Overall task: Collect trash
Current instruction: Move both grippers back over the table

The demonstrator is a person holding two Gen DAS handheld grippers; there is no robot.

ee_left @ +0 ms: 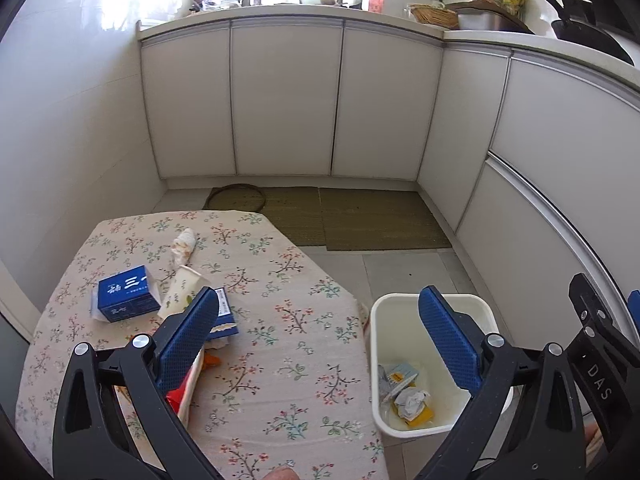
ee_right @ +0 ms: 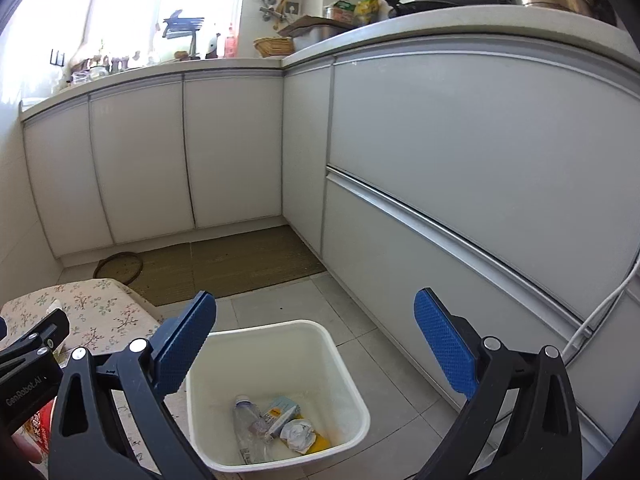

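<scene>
- My floral-cloth table carries a blue box, paper cup and crumpled tissue.
- The tiled floor bears my white bin and woven mats.

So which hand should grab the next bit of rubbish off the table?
Left. Its open gripper hovers over the table, near the paper cup. The open right gripper hangs over the bin.

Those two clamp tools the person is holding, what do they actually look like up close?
Each is a black plastic frame with triangular cut-outs and silver round bolts at the joints. The left gripper and the right gripper both have jaws faced with flat blue pads textured in a fine grid. White lettering shows on the black bodies, reading "DAS" and "GenRobot.AI". No cables show.
</scene>
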